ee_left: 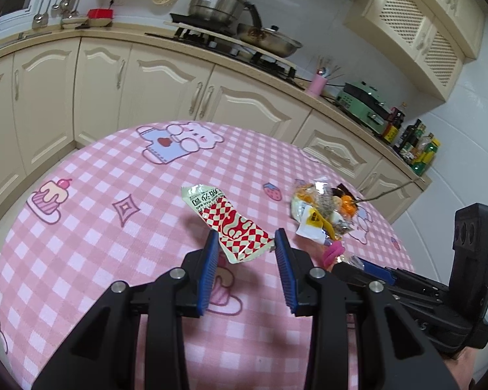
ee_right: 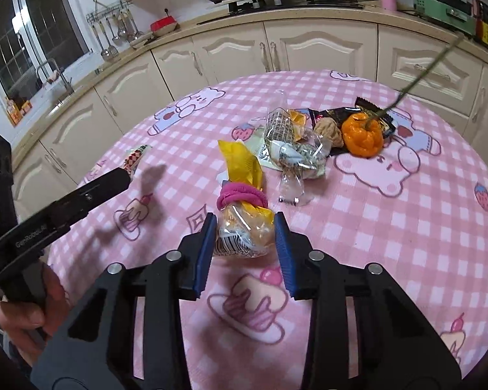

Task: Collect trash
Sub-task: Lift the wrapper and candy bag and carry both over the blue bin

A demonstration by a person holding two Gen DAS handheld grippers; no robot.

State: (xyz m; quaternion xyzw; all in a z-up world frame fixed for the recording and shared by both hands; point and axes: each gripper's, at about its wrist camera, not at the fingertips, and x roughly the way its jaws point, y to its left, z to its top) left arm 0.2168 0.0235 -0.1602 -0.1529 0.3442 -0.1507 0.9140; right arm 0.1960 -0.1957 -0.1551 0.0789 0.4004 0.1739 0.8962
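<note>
Care matters here: left gripper (ee_left: 246,239) pinches the red checked wrapper (ee_left: 226,222), right gripper (ee_right: 246,232) clamps the tied snack bag (ee_right: 244,224), so lift both gently.

1. Claws: 2, the left claw (ee_left: 246,239) and the right claw (ee_right: 245,227).
2. Red-and-cream checked wrapper (ee_left: 224,219): 1, near left.
3. Yellow packet (ee_right: 244,178) tied with a pink band (ee_right: 240,195): 1 each, near centre.
4. Clear crumpled wrappers (ee_right: 292,146): about 3 in the heap, exact count unclear.
5. Dark wrapper (ee_right: 338,115): 1, far right.
6. Orange peel (ee_right: 362,139) with a stalk: 1, far right.
7. Tabletop (ee_right: 406,227): 1, pink checked cloth.
</note>
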